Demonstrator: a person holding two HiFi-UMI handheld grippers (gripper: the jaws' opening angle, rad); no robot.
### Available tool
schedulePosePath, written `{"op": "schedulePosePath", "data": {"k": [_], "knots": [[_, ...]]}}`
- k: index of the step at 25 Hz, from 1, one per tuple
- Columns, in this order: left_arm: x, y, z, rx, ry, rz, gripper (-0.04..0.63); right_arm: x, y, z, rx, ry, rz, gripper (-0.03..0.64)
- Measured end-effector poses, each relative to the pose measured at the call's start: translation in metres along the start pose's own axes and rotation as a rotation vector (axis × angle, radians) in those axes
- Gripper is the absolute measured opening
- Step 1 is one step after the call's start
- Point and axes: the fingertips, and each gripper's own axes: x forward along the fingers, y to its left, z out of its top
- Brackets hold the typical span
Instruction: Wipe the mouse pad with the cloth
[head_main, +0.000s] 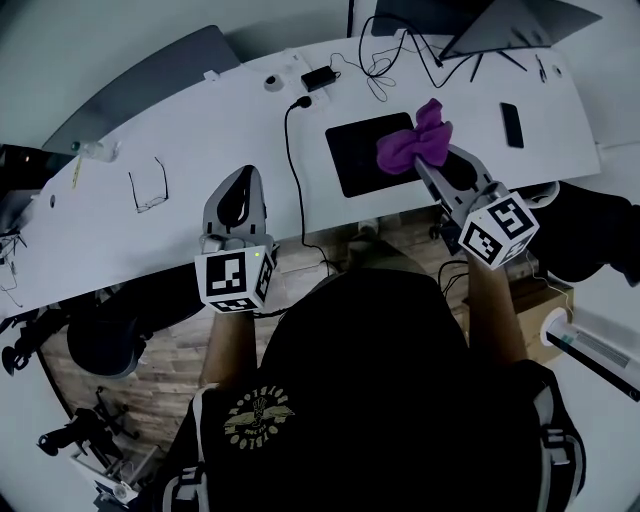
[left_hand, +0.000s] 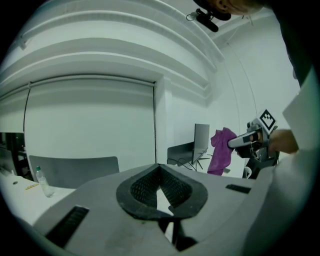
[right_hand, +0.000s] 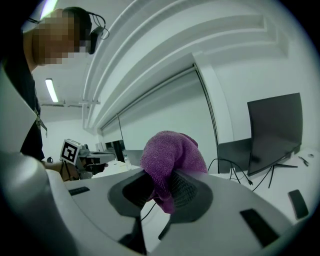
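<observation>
— What is nearest us?

— Our left gripper (head_main: 242, 178), at 9 o'clock above the front edge of the white desk (head_main: 180, 240). Its jaws are pressed together at the tips with nothing between them. At 3 o'clock our right gripper (head_main: 428, 165) is clenched on the purple cloth (head_main: 415, 140).

— Where does the cloth sit against that gripper?

— It is bunched at the jaw tips, toward 11 o'clock from the marker cube. In the left gripper view it hangs down from the jaws, long axis upright.

— And the mouse pad?

— The black mouse pad (head_main: 358, 155) lies flat on the desk beneath the cloth. Its long side runs roughly 9 to 3, tipped slightly toward 2. The cloth covers its 3 o'clock end, so we cannot see that edge or tell whether cloth touches pad.

— Farther out?

— Eyeglasses (head_main: 148, 187) at 10 o'clock, a black cable (head_main: 291, 160) just beside the pad, a phone (head_main: 511, 124) at 2 o'clock, and tangled cords at 12, too small for us to sort out.
</observation>
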Motion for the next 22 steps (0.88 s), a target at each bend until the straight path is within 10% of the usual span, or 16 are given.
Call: {"op": "schedulePosePath", "data": {"k": [22], "knots": [[0.032, 0.010, -0.055, -0.074, 0.129, 0.069, 0.002, 0.114, -0.010, -0.117, 0.073, 0.306, 0.205, 0.084]]}}
